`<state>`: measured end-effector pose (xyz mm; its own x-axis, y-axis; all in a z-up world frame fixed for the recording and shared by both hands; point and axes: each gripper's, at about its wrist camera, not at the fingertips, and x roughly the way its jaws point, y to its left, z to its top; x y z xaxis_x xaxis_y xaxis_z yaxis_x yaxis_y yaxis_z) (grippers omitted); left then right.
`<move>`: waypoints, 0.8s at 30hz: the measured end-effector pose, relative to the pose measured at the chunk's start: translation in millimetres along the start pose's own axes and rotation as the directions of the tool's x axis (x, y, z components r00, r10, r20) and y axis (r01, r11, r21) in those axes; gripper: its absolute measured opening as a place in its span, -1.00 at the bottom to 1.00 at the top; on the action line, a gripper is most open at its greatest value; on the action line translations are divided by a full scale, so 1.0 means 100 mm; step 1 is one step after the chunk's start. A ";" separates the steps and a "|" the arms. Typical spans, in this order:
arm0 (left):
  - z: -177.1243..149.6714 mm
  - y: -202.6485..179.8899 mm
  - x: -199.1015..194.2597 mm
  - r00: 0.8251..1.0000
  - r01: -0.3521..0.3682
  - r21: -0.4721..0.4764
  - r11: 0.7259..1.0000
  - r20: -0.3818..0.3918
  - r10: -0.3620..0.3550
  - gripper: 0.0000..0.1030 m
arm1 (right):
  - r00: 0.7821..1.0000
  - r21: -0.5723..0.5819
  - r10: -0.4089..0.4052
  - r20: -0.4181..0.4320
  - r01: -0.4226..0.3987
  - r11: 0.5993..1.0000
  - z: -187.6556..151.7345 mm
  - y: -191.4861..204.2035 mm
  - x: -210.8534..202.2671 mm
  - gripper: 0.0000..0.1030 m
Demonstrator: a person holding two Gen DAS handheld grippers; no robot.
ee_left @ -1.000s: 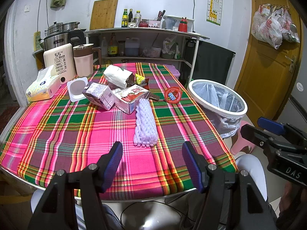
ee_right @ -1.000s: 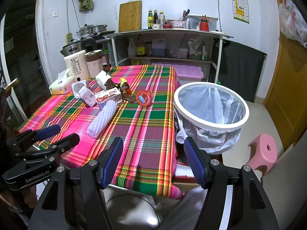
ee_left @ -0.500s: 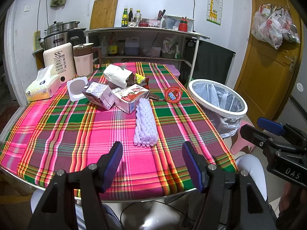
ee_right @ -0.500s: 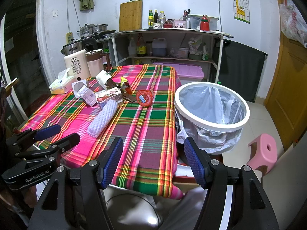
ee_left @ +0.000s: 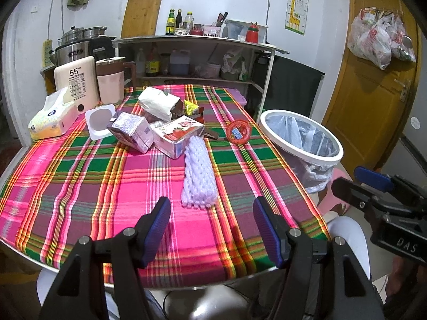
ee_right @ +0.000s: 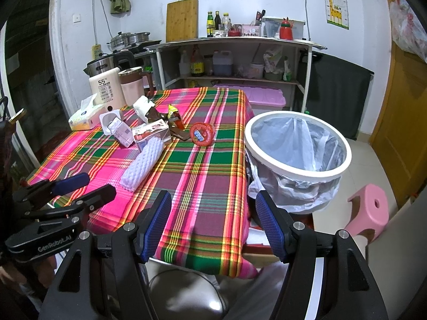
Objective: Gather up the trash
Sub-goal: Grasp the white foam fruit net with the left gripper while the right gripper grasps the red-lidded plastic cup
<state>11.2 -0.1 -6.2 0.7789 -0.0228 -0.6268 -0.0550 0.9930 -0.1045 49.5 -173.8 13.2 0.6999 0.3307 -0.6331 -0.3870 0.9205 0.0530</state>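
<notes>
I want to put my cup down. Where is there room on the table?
The near half of the tablecloth, left of the white foam net, is bare. The back is crowded with the milk cartons, tissue box and wrappers.

Black tongs (ee_left: 212,225), blue ribbed pads (ee_left: 157,224), silver screws, possibly "DAS" lettering

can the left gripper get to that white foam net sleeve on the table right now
Probably yes. The left gripper is open and empty, and the foam net sleeve lies straight ahead of it on the tablecloth, with only bare cloth between. The cartons touch only its far end.
</notes>
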 end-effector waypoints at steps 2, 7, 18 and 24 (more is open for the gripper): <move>0.02 0.00 0.05 1.000 -0.021 0.005 1.000 0.006 0.021 0.29 | 1.000 -0.001 0.003 -0.003 -0.003 1.000 0.02 0.00 0.03 0.29; 0.11 0.09 0.23 1.000 -0.022 -0.025 0.999 -0.005 0.022 0.29 | 1.000 0.005 0.019 -0.016 -0.019 1.000 0.07 -0.02 0.12 0.29; 0.26 0.12 0.72 0.997 -0.017 -0.003 1.000 -0.076 0.016 0.21 | 0.997 -0.005 0.062 -0.037 -0.063 0.998 0.24 -0.05 0.44 0.29; 0.23 0.11 0.89 0.992 -0.001 -0.002 1.000 -0.126 0.000 -0.31 | 0.996 -0.028 0.077 -0.053 -0.079 0.996 0.40 -0.03 0.71 0.29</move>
<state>94.1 11.3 -45.1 0.6941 -0.0369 -0.7189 -0.0571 0.9927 -0.1060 124.3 -145.0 -1.5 0.6353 0.3896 -0.6668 -0.4575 0.8855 0.0815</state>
